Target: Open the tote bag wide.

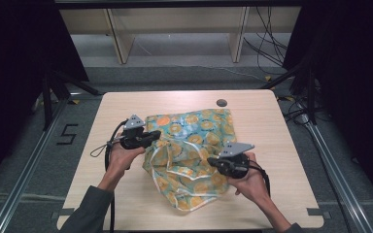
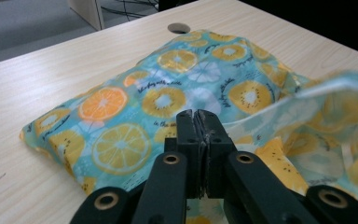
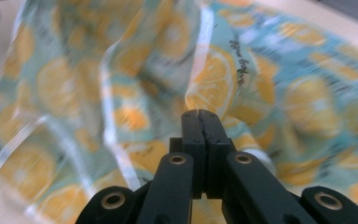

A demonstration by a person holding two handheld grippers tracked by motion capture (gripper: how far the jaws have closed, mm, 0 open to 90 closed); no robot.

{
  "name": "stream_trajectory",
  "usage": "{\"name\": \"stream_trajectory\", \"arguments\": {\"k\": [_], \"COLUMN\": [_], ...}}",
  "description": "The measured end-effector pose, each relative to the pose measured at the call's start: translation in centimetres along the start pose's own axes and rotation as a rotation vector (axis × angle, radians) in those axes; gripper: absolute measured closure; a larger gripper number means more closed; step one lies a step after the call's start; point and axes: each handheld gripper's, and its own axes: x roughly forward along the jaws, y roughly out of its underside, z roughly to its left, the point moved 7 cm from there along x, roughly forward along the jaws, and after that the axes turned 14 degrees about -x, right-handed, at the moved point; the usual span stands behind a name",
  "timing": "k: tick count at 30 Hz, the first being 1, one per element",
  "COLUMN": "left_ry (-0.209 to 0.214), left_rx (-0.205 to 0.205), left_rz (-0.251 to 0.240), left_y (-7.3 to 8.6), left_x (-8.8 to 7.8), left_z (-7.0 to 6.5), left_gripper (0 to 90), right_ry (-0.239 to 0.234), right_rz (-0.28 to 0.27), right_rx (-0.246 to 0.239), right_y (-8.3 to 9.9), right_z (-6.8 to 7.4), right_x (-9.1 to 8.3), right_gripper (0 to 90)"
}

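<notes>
high view looks forward and down over the whole bench (image 1: pixel 126 104); both claw views sit close, facing the same fruit-print cloth (image 1: pixel 194 145) from opposite sides.

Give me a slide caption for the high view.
Two hand-held grippers, left and right, shut at opposite sides of a crumpled fruit-print cloth on a table.

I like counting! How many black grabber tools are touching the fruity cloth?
2. The left gripper sits at the fruit-print cloth's left edge, jaws shut together. The right gripper sits on the cloth's near right part, jaws shut together. None looks hidden.
</notes>
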Motion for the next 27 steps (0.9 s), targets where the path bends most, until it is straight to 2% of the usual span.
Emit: {"name": "stream_trajectory", "arguments": {"k": [1,2,3,4,5,6,7,9,11,12,13,14,15,17,18,19,20,21,23,24,25,26,27], "left_ry": [-0.011,-0.011,-0.009,-0.009,-0.014,-0.020,-0.024,-0.022,-0.012,-0.012,-0.003,-0.003,0.000,0.002,0.002,-0.012,-0.016,-0.006,0.032,0.047,0.052,0.075,0.090], "left_rx": [-0.005,-0.005,-0.017,-0.017,-0.027,-0.003,-0.022,-0.014,-0.004,-0.004,-0.004,-0.004,-0.036,-0.023,-0.023,-0.002,0.004,0.013,0.047,0.063,0.074,0.097,0.122], "left_rz": [0.009,0.009,0.017,0.017,0.021,0.055,0.048,0.083,0.114,0.114,0.125,0.125,0.123,0.133,0.133,0.118,0.066,0.046,0.023,0.017,0.016,0.015,0.034], "left_y": [0.3,0.3,0.6,0.6,0.9,1.4,1.7,2.5,3.4,3.4,3.8,3.8,3.6,3.0,3.0,2.5,1.2,0.6,-0.2,-0.3,-0.2,0.1,0.5], "left_x": [0.2,0.2,0.6,0.6,0.7,0.9,1.2,1.7,2.3,2.3,2.6,2.6,2.3,1.0,1.0,0.1,-2.1,-3.3,-5.3,-6.0,-6.5,-6.6,-6.7], "left_z": [0.4,0.4,0.9,0.9,1.1,1.7,1.7,1.9,1.8,1.8,1.7,1.7,1.5,1.2,1.2,1.0,0.3,-0.2,-1.9,-2.8,-3.7,-4.8,-5.8], "left_gripper": [87.5,87.4,87.3,87.2,87.0,86.8,86.6,86.1,84.1,82.2,80.3,77.8,73.4,60.9,57.2,54.7,52.7,51.7,51.3,51.2,51.2,51.2,52.0], "right_ry": [0.028,0.028,0.056,0.056,0.069,0.101,0.119,0.121,0.134,0.150,0.147,0.147,0.162,0.154,0.154,0.153,0.152,0.150,0.148,0.145,0.143,0.152,0.156], "right_rz": [-0.008,-0.008,-0.018,-0.018,-0.027,-0.046,-0.044,-0.037,-0.021,-0.028,-0.005,-0.005,0.003,0.034,0.034,0.034,0.032,0.032,0.037,0.039,0.043,0.034,0.028], "right_rx": [-0.002,-0.002,0.014,0.014,0.054,0.048,0.059,0.111,0.133,0.144,0.136,0.136,0.159,0.175,0.175,0.175,0.174,0.184,0.172,0.179,0.174,0.162,0.163], "right_y": [-0.2,-0.2,-0.6,-0.6,-0.8,-0.9,-0.9,-0.6,-0.1,0.2,0.7,0.7,1.4,2.0,2.0,2.2,2.3,2.3,2.3,2.3,2.4,2.4,2.3], "right_z": [-0.9,-0.9,-2.5,-2.5,-4.2,-5.3,-6.1,-7.5,-8.7,-9.2,-9.7,-9.7,-10.2,-10.4,-10.4,-10.4,-10.5,-10.4,-10.6,-10.5,-10.6,-10.8,-10.8], "right_x": [-0.1,-0.1,0.0,0.0,0.4,0.6,0.9,1.3,1.9,2.4,2.6,2.6,3.5,3.9,3.9,4.2,4.3,4.2,4.1,4.0,4.0,4.0,4.0], "right_gripper": [90.0,90.0,90.0,90.0,90.0,90.0,90.0,90.0,90.0,90.0,90.0,90.0,90.0,90.0,90.0,90.0,90.0,90.0,90.0,90.0,90.0,90.0,90.0]}}
